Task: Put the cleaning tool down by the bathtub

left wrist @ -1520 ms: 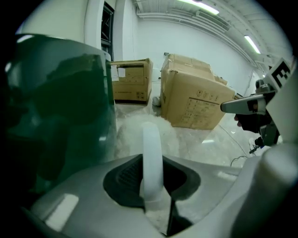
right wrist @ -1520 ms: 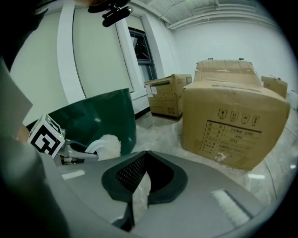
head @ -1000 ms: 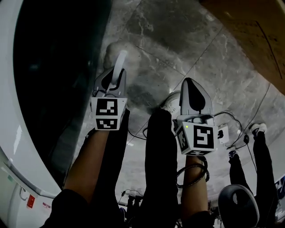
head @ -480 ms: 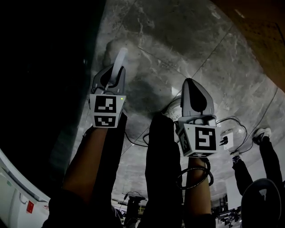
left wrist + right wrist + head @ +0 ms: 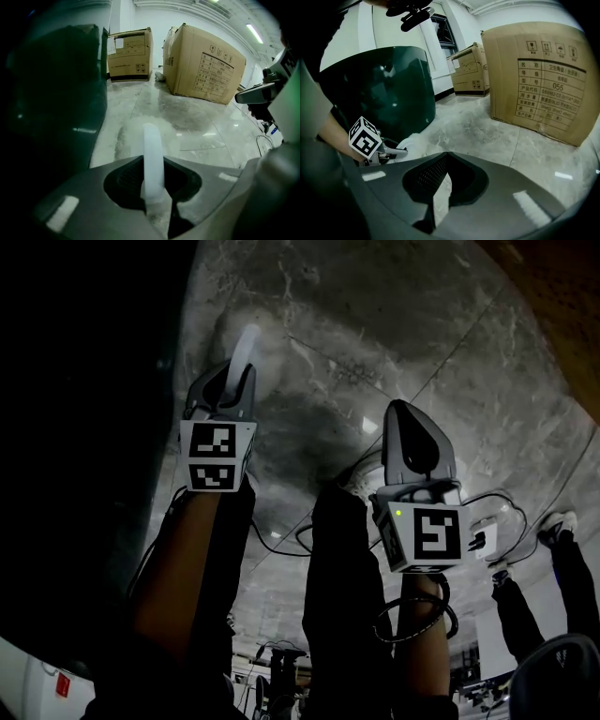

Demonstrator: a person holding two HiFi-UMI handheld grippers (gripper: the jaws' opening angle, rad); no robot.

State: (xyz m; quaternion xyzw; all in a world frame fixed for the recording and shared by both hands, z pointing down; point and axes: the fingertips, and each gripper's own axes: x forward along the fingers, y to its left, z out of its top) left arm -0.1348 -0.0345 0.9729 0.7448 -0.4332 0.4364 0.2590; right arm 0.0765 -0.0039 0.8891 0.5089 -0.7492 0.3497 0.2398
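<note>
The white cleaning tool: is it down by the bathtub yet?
Nearly. Done: the cleaning tool is beside the bathtub, its fluffy end low over the floor. In hand: the left gripper is shut on its handle; the right gripper is shut, empty. Left: open the jaws and let go.

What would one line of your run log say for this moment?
left gripper shut on cleaning tool | tool's head low beside bathtub | right gripper shut, empty | tool not yet released

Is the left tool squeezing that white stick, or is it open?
Shut on it. The left tool has the white stick pinched between its jaws.
</note>
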